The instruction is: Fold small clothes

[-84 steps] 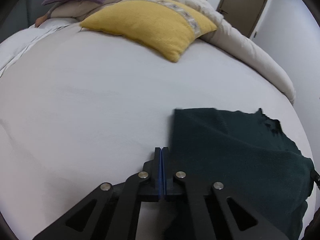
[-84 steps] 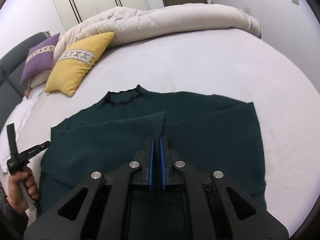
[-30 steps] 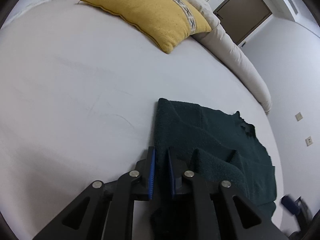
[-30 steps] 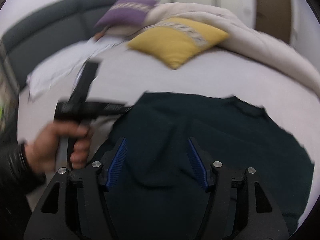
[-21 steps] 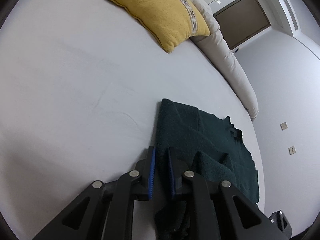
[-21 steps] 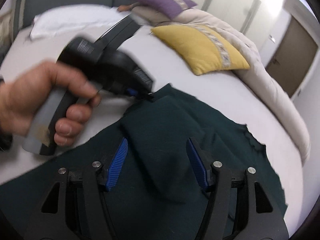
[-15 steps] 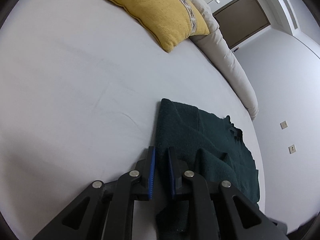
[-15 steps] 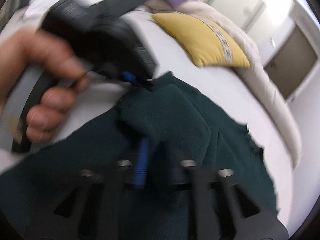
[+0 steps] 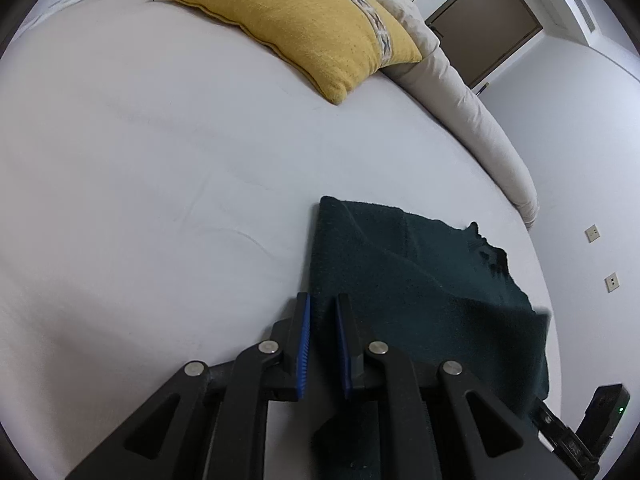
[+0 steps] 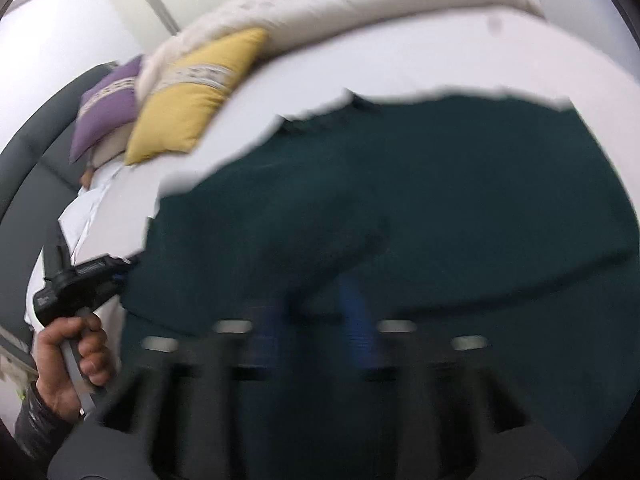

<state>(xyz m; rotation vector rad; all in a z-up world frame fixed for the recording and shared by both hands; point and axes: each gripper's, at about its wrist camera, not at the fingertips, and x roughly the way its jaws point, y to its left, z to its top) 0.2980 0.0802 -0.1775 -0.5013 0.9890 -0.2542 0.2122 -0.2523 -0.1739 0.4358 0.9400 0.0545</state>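
Pinching the dark green sweater's (image 9: 420, 280) near edge, left gripper (image 9: 322, 344) sits narrow. Right gripper (image 10: 316, 316), blurred, jaws just opening, over a fold. Sweater lies on white bed (image 9: 160, 160); yellow pillow (image 9: 312, 28) beyond.

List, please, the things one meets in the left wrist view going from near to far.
left tool → dark green sweater → white sheet → yellow pillow → brown door
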